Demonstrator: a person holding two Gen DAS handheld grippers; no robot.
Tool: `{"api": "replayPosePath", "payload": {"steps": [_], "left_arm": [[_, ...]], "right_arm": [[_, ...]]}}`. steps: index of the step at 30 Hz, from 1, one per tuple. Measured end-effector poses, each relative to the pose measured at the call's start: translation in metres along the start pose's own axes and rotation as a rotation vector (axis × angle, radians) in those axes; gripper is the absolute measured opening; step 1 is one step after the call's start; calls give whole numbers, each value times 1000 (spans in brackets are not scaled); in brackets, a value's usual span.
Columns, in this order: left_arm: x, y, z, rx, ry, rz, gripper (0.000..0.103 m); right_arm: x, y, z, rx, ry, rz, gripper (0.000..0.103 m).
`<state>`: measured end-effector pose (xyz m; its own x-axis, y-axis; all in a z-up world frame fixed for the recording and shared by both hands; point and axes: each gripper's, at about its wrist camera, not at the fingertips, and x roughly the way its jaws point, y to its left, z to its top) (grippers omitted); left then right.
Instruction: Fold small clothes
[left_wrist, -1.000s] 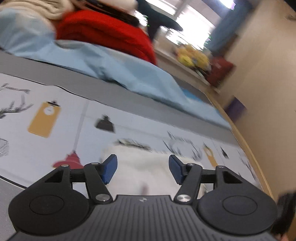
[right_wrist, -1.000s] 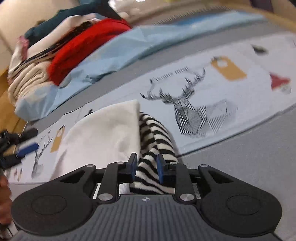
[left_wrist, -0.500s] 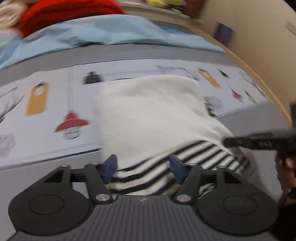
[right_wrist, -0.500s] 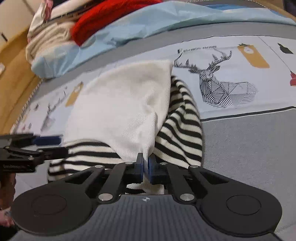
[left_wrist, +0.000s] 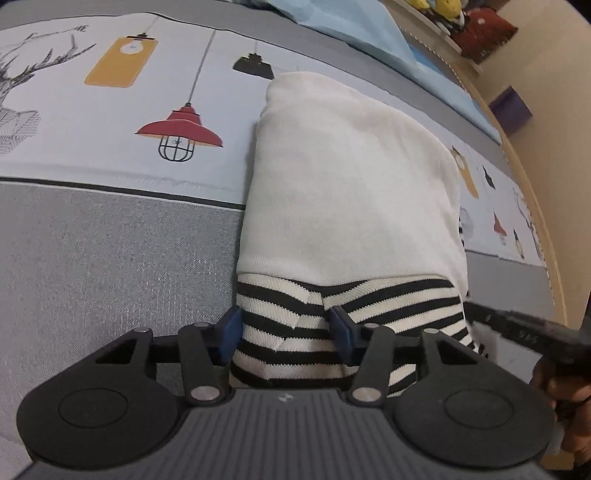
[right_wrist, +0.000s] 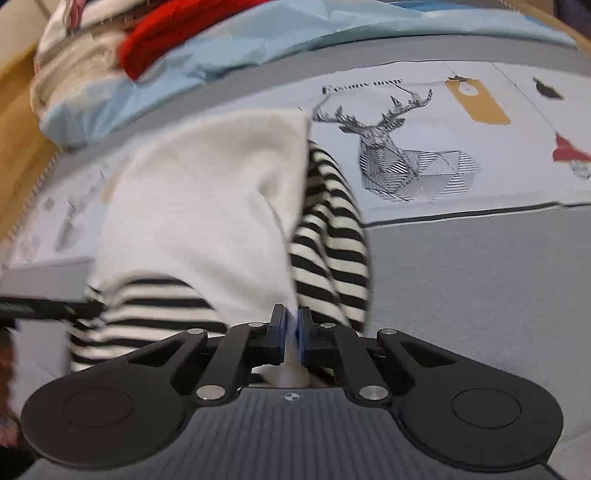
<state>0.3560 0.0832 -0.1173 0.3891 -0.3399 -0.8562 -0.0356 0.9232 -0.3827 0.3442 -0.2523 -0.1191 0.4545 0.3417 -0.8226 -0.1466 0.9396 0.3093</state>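
Lying lengthwise on the printed bedcover (left_wrist: 110, 155), straight ahead of both grippers: cream garment (left_wrist: 351, 184), near striped hem (left_wrist: 288, 332) between the closing pads of the left gripper (left_wrist: 284, 330), right gripper (right_wrist: 291, 334) clamped together on its cream edge.

Soft ribbed-knit garment (left_wrist: 351, 192) on matt woven bedcover (left_wrist: 110, 258)

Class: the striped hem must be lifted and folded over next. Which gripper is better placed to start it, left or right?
Probably the right. The right gripper is already shut on the garment, while the left gripper is only closing around the striped hem.
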Motion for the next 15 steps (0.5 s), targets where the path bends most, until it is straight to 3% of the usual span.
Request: {"api": "replayPosePath", "payload": {"steps": [2, 4, 6, 7, 9, 11, 13, 15], "left_arm": [[-1, -1, -1, -19, -22, 35, 77], [-21, -3, -4, -48, -69, 132, 78], [-49, -12, -11, -5, -151, 149, 80], [-66, -19, -18, 26, -205, 159, 83], [-97, -33, -34, 91, -308, 218, 89], [-125, -46, -55, 164, -403, 280, 96], [-150, -57, -78, 208, -469, 309, 102], [-170, -64, -101, 233, -515, 308, 103]], "right_arm": [[4, -3, -2, -10, 13, -40, 6], [-8, -10, 0, 65, 0, -49, 6], [-35, -10, 1, 103, -71, -40, 8], [-52, -6, 2, 90, -112, -48, 9], [-87, 7, -2, 44, -199, -74, 28], [-124, 22, -16, -9, -283, -83, 40], [-148, 34, -34, -50, -337, -84, 40], [-168, 45, -58, -75, -374, -83, 39]]}}
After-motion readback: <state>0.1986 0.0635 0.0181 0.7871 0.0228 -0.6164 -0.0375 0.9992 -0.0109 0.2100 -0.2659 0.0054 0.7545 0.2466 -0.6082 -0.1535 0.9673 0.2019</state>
